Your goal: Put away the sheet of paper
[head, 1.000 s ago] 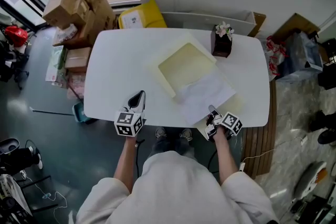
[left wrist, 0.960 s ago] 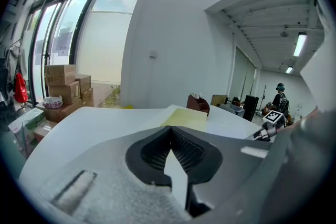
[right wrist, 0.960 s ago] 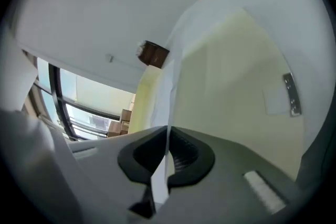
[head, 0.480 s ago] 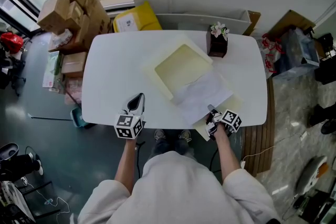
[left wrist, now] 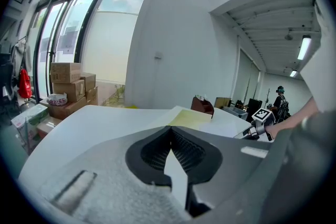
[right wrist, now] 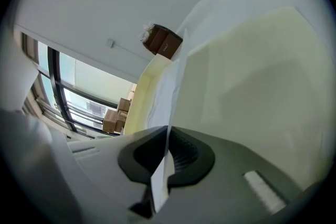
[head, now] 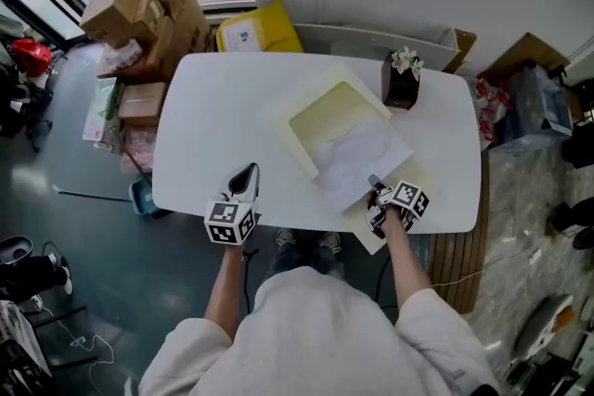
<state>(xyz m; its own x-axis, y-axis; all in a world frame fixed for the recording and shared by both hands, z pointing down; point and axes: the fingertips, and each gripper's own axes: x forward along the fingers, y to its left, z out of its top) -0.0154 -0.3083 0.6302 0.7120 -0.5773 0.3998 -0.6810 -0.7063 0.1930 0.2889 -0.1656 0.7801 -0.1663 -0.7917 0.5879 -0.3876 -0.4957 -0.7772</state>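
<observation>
The white sheet of paper (head: 357, 158) lies with its far half over the pale yellow tray (head: 306, 107) in the middle of the white table (head: 213, 125). My right gripper (head: 374, 187) is shut on the sheet's near corner. In the right gripper view the paper (right wrist: 164, 94) runs up edge-on from between the jaws of that gripper (right wrist: 168, 131) toward the tray's rim (right wrist: 137, 99). My left gripper (head: 248, 173) rests shut near the table's front edge, left of the tray, holding nothing. In the left gripper view its jaws meet at the tip of the gripper (left wrist: 170, 134).
A dark box with flowers (head: 401, 81) stands at the table's far right. A pale yellow flat board (head: 408, 190) lies under the sheet at the front right edge. Cardboard boxes (head: 144, 9) are stacked on the floor at far left. More clutter (head: 529, 93) sits at right.
My right gripper has pushed the sheet a little further over the tray. The left gripper has stayed in place.
</observation>
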